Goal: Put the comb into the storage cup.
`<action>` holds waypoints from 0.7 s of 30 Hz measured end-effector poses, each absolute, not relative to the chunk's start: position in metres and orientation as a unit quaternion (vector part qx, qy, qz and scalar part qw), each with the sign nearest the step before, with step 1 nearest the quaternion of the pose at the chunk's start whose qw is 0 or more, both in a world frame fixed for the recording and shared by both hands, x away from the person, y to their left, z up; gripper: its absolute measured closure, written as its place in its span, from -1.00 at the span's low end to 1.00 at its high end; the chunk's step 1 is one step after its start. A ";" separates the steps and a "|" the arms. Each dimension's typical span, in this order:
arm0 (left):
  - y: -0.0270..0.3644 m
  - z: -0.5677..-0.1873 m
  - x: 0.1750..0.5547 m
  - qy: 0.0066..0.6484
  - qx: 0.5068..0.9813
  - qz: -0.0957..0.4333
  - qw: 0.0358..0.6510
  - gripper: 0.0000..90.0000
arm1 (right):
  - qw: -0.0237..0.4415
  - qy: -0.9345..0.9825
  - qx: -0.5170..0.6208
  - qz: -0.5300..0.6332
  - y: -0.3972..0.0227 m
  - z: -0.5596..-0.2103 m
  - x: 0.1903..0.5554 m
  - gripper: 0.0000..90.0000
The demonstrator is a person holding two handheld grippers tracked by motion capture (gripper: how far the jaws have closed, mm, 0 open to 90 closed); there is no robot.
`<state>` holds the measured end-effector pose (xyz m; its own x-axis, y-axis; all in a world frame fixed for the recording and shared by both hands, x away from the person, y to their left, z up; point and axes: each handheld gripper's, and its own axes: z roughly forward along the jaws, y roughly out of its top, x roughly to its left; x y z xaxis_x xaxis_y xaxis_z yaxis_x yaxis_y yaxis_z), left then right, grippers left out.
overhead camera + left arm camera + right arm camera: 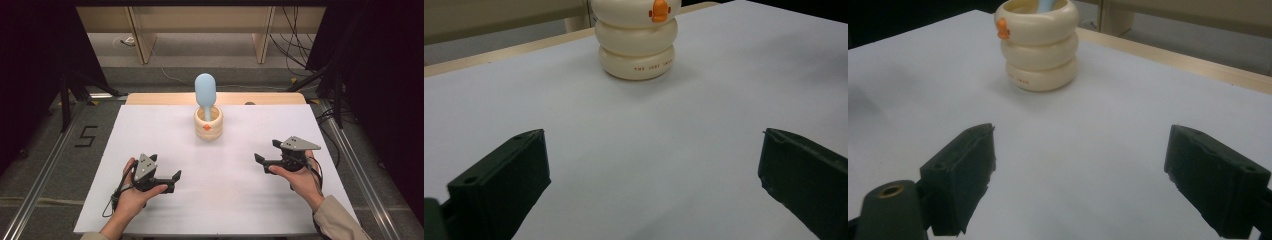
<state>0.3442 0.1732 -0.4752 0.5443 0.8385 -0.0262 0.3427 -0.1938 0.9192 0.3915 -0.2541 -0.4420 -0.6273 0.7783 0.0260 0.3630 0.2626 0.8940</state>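
Observation:
A cream ringed holder (208, 123) with a small orange beak on its front stands at the back middle of the white table (150, 130). A pale blue spatula-like tool (205, 92) stands upright in it. The holder (636, 42) lies far ahead of my left gripper (654, 165), whose jaws stand wide apart with bare table between them. My left gripper (175, 180) rests at the front left, held in a hand. My right gripper (264, 156) is at the front right; its jaws are open and empty. The holder (1039, 45) is well beyond my right gripper (1080, 165).
A wooden strip (215, 98) runs along the table's far edge. Beyond it are wooden furniture legs (142, 35) and cables (295, 45) on the floor. A metal rail (47, 170) runs along the left side of the table.

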 end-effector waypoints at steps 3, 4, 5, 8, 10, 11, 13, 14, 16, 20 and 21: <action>0.174 -0.475 0.344 0.405 0.729 0.254 0.490 -1.00 | 0.219 0.762 0.376 0.479 -0.257 -0.443 0.390 -0.69; 0.174 -0.475 0.344 0.406 0.728 0.255 0.490 -1.00 | 0.218 0.763 0.377 0.478 -0.259 -0.444 0.389 -0.69; 0.174 -0.475 0.344 0.406 0.728 0.255 0.490 -1.00 | 0.218 0.762 0.378 0.478 -0.260 -0.444 0.388 -0.69; 0.175 -0.475 0.345 0.407 0.728 0.256 0.489 -1.00 | 0.219 0.761 0.380 0.478 -0.265 -0.445 0.386 -0.69; 0.175 -0.475 0.345 0.407 0.728 0.256 0.489 -1.00 | 0.220 0.759 0.383 0.479 -0.268 -0.445 0.384 -0.69; 0.176 -0.475 0.345 0.407 0.728 0.256 0.488 -1.00 | 0.221 0.759 0.384 0.478 -0.270 -0.446 0.383 -0.69; 0.176 -0.475 0.345 0.408 0.727 0.256 0.488 -1.00 | 0.222 0.757 0.387 0.478 -0.273 -0.446 0.382 -0.69; 0.176 -0.475 0.345 0.408 0.728 0.257 0.488 -1.00 | 0.221 0.755 0.389 0.478 -0.275 -0.447 0.381 -0.69; 0.176 -0.475 0.345 0.409 0.727 0.257 0.488 -1.00 | 0.223 0.753 0.392 0.480 -0.277 -0.447 0.380 -0.69; 0.177 -0.475 0.345 0.409 0.727 0.257 0.487 -1.00 | 0.224 0.752 0.394 0.478 -0.282 -0.449 0.377 -0.69; 0.177 -0.475 0.345 0.410 0.727 0.257 0.487 -1.00 | 0.224 0.752 0.395 0.478 -0.282 -0.449 0.377 -0.69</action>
